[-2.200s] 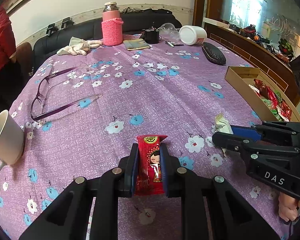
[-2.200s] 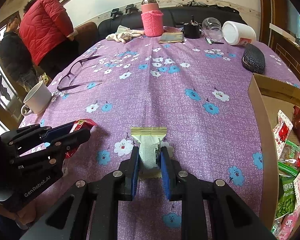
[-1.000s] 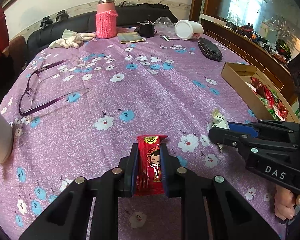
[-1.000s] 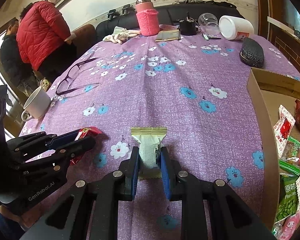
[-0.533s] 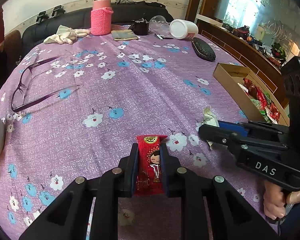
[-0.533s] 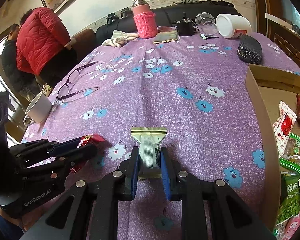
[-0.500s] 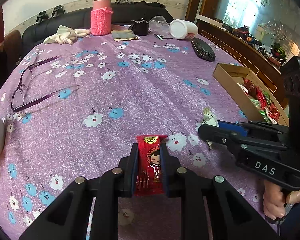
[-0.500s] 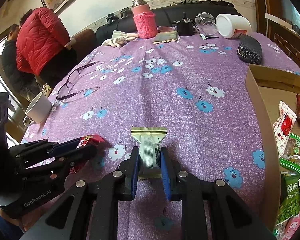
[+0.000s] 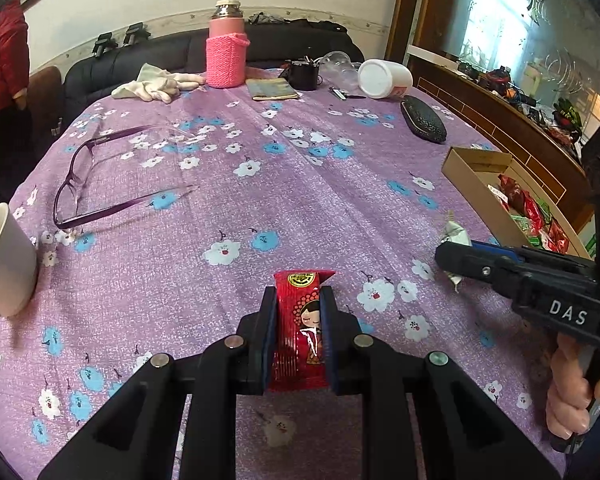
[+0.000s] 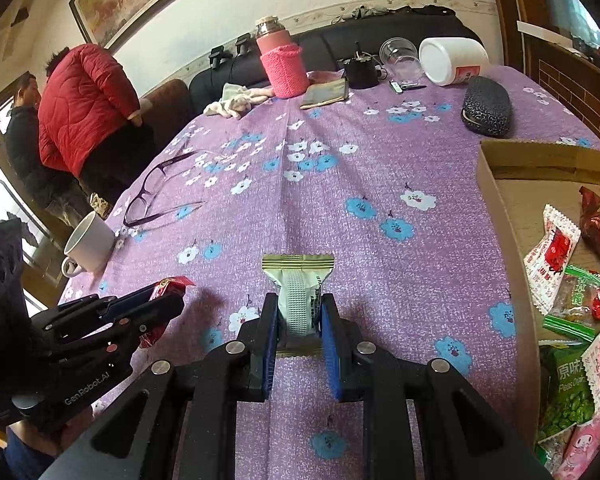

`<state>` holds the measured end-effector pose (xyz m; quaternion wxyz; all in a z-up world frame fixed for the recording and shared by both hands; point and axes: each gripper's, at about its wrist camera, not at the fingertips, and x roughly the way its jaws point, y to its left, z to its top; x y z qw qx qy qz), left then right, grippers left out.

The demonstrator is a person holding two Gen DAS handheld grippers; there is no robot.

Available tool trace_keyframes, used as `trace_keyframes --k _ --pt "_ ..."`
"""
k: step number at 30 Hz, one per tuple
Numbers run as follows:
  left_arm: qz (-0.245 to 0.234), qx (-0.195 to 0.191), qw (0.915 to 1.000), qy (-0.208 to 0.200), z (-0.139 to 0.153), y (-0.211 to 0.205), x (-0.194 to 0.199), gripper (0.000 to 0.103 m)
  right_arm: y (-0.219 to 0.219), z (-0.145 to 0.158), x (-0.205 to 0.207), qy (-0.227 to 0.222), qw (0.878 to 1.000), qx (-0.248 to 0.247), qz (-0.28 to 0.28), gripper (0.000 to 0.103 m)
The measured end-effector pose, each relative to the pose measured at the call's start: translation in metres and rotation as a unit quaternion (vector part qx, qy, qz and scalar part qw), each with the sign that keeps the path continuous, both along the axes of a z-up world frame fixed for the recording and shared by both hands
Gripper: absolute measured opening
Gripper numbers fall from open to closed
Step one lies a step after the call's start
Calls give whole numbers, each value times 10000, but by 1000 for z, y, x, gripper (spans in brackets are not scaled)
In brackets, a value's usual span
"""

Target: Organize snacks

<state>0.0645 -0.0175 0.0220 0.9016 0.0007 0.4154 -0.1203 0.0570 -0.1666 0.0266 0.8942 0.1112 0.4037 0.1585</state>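
Note:
My left gripper is shut on a red snack packet printed with a cartoon girl, held just above the purple flowered tablecloth. The same left gripper shows at the lower left of the right wrist view, the red snack packet peeking past its tips. My right gripper is shut on a pale green snack packet. In the left wrist view the right gripper comes in from the right with the pale green snack packet at its tip. A cardboard box with several snack packets lies at the right.
On the cloth lie purple glasses, a white mug, a black glasses case, a pink-sleeved flask, a white glove and a tipped white jar. Two people stand beyond the table's left edge.
Both grippers keep their packets and have hardly shifted. The view has tilted slightly, so the table's far end sits a little lower in the frames.

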Motion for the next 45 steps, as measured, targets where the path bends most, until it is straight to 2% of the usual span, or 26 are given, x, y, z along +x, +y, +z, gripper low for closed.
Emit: trace_keyframes --k 45 --pt "-88 34 9999 -99 4 -5 -4 19 -5 5 -1 -47 9999 105 -25 22"
